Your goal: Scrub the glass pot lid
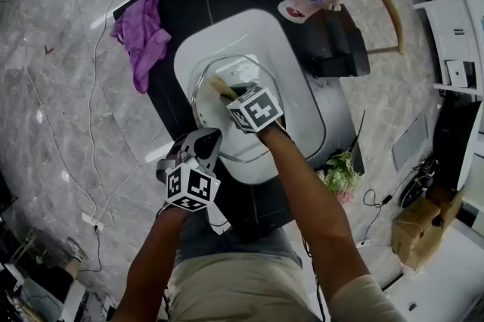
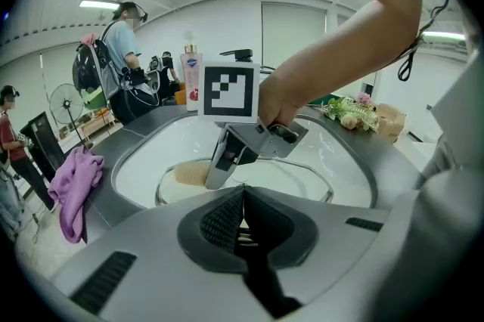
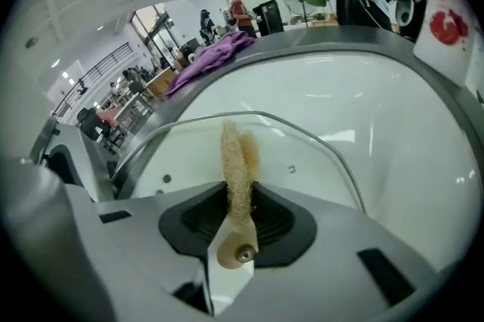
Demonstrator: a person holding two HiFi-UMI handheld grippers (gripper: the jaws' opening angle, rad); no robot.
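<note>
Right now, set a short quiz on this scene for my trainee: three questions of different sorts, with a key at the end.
1. Multiple choice: what is the right gripper clamping?
A) a purple cloth
B) a tan fibrous loofah scrubber
C) a pink-labelled bottle
2. True or false: the crumpled purple cloth lies on the round glass pot lid.
3. Fill in: that lid rests inside the white oval ____.

Key
1. B.
2. False: the cloth lies on the dark counter, apart from the lid.
3. Sink basin.
</note>
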